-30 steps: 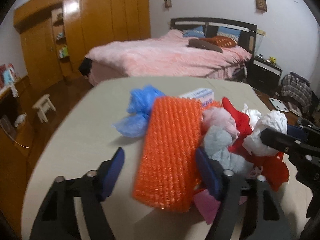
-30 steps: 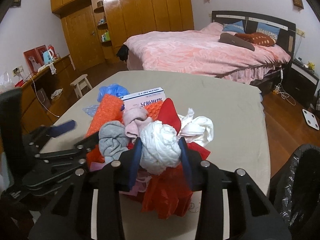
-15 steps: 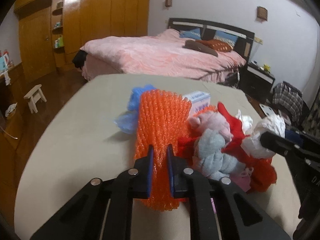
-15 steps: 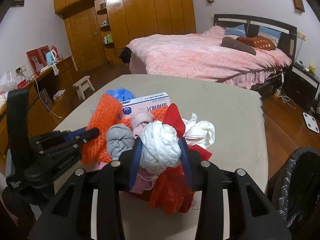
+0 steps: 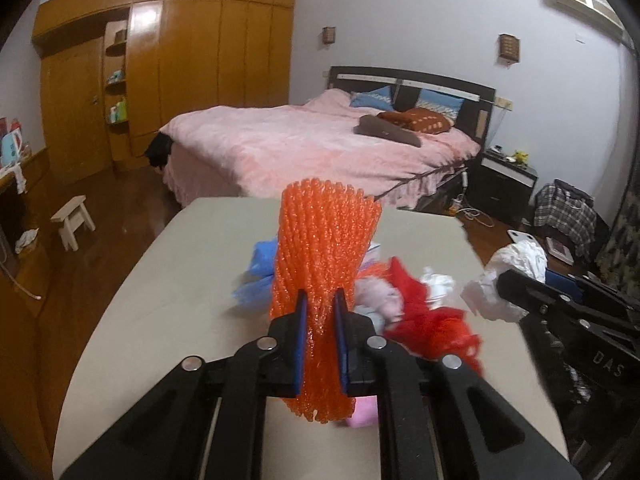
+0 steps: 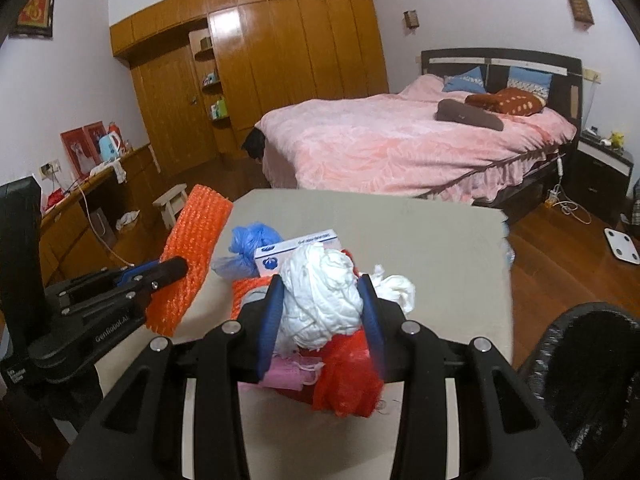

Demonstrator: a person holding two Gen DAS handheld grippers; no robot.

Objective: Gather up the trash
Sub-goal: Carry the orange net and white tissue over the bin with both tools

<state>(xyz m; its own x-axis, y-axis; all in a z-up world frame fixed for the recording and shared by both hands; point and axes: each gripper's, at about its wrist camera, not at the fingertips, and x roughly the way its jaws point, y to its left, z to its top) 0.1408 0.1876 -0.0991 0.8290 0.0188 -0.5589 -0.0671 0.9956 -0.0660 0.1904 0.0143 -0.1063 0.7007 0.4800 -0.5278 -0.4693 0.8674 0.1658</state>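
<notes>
My left gripper is shut on an orange foam net sleeve, held up off the beige table; the same sleeve shows at the left of the right wrist view. My right gripper is shut on a crumpled white tissue wad, lifted above the pile; that wad also appears at the right of the left wrist view. Left on the table are a red plastic bag, a blue plastic bag, a white-and-blue box, pink scraps and a second white tissue.
A black bin bag gapes at the table's right near corner. Beyond the table stand a pink bed, a wooden wardrobe and a small stool. A side counter with clutter runs along the left.
My left gripper went from open around the orange sleeve to shut on it, then lifted it upright off the table. My right gripper rose with the white wad, clear of the pile.
</notes>
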